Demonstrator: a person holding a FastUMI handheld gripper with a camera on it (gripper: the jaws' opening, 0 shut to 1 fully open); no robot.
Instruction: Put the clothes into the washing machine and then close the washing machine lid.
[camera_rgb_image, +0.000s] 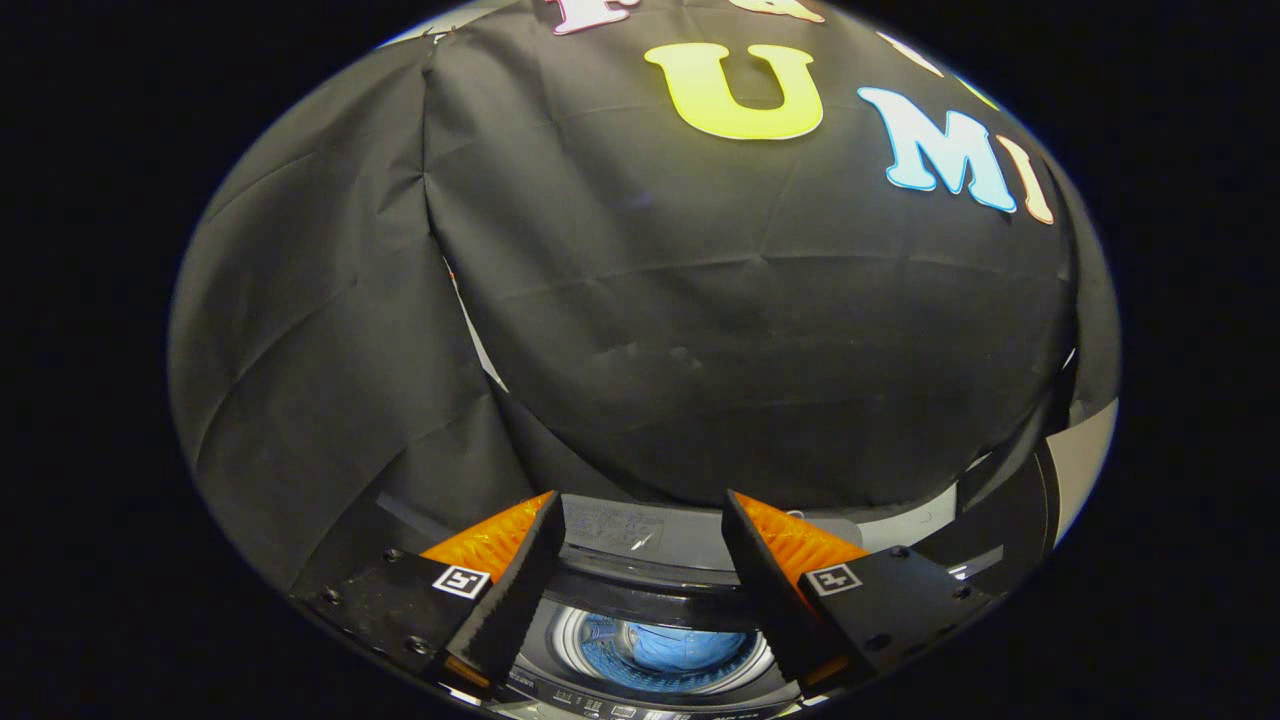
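Your gripper (642, 520) hangs above the washing machine (650, 690) with its jaws released and spread wide, nothing held between them. The two fingers (525, 580) point toward the black cloth wall (700, 330) of the booth, which rises just beyond their tips.

Look down between the fingers and you see the round drum (665, 650) of the washing machine, its shiny metal rim circling the opening. Blue clothes (690, 645) lie inside the drum, low down and well below your jaws, touching neither finger. At the near edge of the machine a strip of small controls (600, 707) runs along the front.

The lid (640, 535) stands raised at the far side of the opening, just ahead of the fingertips, leaning back toward the cloth wall. Its pale inner face carries a printed label, too small to make out. To the right, beyond the right finger, a dark curved part of the machine's top and a pale panel (1085, 460) show beside the cloth.
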